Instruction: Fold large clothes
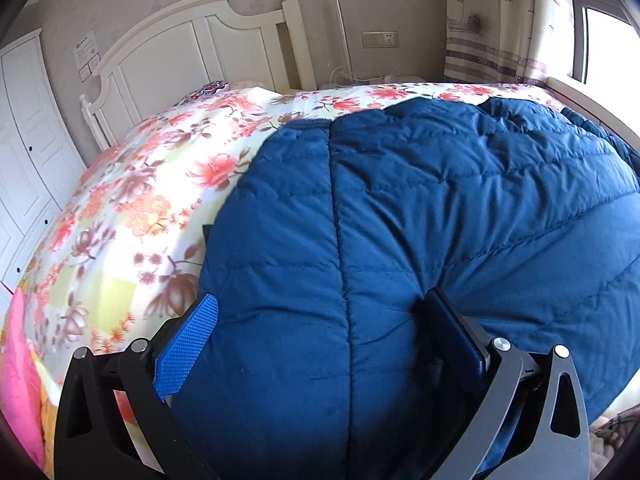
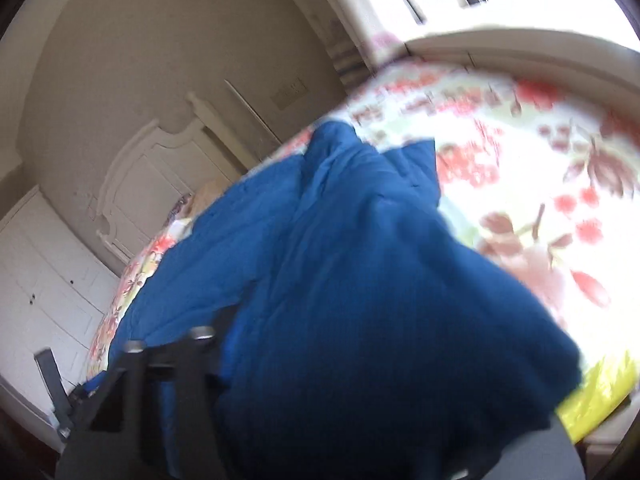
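A large blue quilted down jacket (image 1: pixel 420 220) lies spread on a floral bedspread (image 1: pixel 152 184). My left gripper (image 1: pixel 320 320) is at its near edge, its blue-padded fingers (image 1: pixel 188 344) wide apart with a thick bulge of the jacket between them. In the blurred, tilted right wrist view the jacket (image 2: pixel 360 280) drapes over my right gripper (image 2: pixel 332 392) and hides its fingertips; only the left linkage shows. A part of the jacket looks lifted off the bedspread (image 2: pixel 520 152) there.
A white headboard (image 1: pixel 192 52) stands at the far end of the bed, white wardrobe doors (image 1: pixel 24 152) on the left, a curtain (image 1: pixel 500 24) and window on the right. A pink cloth (image 1: pixel 16 380) lies at the bed's near left edge.
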`<state>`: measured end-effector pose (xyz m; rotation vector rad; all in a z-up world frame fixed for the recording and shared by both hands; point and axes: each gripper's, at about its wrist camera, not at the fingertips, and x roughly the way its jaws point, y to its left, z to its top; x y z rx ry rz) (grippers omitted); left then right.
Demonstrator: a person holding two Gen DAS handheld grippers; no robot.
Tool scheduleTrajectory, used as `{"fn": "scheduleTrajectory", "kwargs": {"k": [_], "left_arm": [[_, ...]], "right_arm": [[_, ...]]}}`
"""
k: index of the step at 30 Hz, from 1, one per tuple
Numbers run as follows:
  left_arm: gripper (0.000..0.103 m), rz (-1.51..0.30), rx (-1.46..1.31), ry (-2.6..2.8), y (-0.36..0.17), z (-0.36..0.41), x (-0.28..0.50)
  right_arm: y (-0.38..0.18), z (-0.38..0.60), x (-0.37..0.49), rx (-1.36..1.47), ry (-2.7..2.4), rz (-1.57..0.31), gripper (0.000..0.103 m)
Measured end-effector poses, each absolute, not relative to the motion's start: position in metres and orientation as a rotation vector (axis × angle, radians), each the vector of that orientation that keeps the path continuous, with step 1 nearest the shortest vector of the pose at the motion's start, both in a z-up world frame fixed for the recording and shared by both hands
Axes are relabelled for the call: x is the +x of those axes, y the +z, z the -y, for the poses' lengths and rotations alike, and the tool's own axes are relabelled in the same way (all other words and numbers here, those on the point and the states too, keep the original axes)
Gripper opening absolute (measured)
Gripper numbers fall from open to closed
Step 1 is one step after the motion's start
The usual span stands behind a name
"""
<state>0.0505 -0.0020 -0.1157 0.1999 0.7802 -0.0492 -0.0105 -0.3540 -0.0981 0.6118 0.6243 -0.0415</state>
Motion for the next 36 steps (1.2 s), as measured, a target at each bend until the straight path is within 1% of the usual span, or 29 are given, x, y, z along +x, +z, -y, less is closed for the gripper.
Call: {"fn": "scheduleTrajectory", "kwargs": {"k": [2,4,7,9,10,12,13,15,17,20,21,23,26,29,31,32,33,35,36], "left_arm": [[0.098,-0.732,0.2,-0.072,-0.097,0.013,0.047],[0.098,-0.685,0.185,-0.124,-0.073,0.033,0.05],[0.098,-0.682,0.208,-0.152,-0.059,0.07,0.072],[0.098,-0.718,0.291,-0.116,-0.066,0.097,0.091],[0.098,-0.764,0.324,-0.138,-0.077,0.112,0.099],[0.098,-0.8,0.338,-0.207,-0.093,0.128,0.096],[0.098,-0.774,0.37,-0.188,-0.103,0.134,0.089],[0.097,-0.724,0.369,-0.214,-0.107,0.131,0.076],[0.095,-0.708,0.281,-0.33,-0.096,0.113,0.062],[0.097,-0.568,0.179,-0.383,-0.064,0.072,0.026],[0.097,-0.531,0.136,-0.365,-0.053,0.052,0.019],[0.097,-0.512,0.018,-0.315,-0.038,0.004,0.018],[0.097,-0.47,-0.141,-0.173,-0.021,-0.074,0.017],[0.097,-0.437,-0.224,-0.054,-0.012,-0.135,0.013],[0.097,-0.433,-0.245,-0.001,-0.011,-0.163,0.011],[0.097,-0.437,-0.248,0.018,-0.011,-0.173,0.011],[0.097,-0.444,-0.245,0.026,-0.013,-0.178,0.009],[0.097,-0.465,-0.226,0.027,-0.017,-0.183,0.009],[0.097,-0.474,-0.214,0.017,-0.017,-0.183,0.006]], "right_arm": [[-0.094,0.351,-0.016,0.582,-0.036,-0.6,0.037],[-0.091,0.348,-0.018,0.56,-0.039,-0.586,0.036],[-0.084,0.345,-0.021,0.531,-0.043,-0.57,0.036],[-0.078,0.343,-0.021,0.505,-0.046,-0.558,0.036],[-0.073,0.341,-0.022,0.488,-0.045,-0.553,0.036],[-0.063,0.334,-0.023,0.444,-0.045,-0.541,0.036],[-0.058,0.33,-0.024,0.422,-0.04,-0.533,0.036],[-0.043,0.316,-0.023,0.349,-0.037,-0.504,0.036],[-0.022,0.298,-0.022,0.284,-0.022,-0.466,0.036],[0.012,0.257,-0.016,0.151,0.031,-0.399,0.036],[0.022,0.24,-0.013,0.099,0.052,-0.382,0.036],[0.039,0.194,-0.005,-0.043,0.114,-0.349,0.036],[0.045,0.12,0.005,-0.249,0.198,-0.325,0.036],[0.021,0.034,0.018,-0.471,0.312,-0.349,0.036],[-0.013,-0.019,0.027,-0.625,0.392,-0.414,0.036],[-0.046,-0.053,0.03,-0.771,0.426,-0.465,0.037],[-0.067,-0.071,0.029,-0.87,0.435,-0.475,0.042],[-0.1,-0.098,0.017,-1.053,0.371,-0.399,0.041],[-0.101,-0.098,0.018,-1.044,0.372,-0.41,0.041]]}}
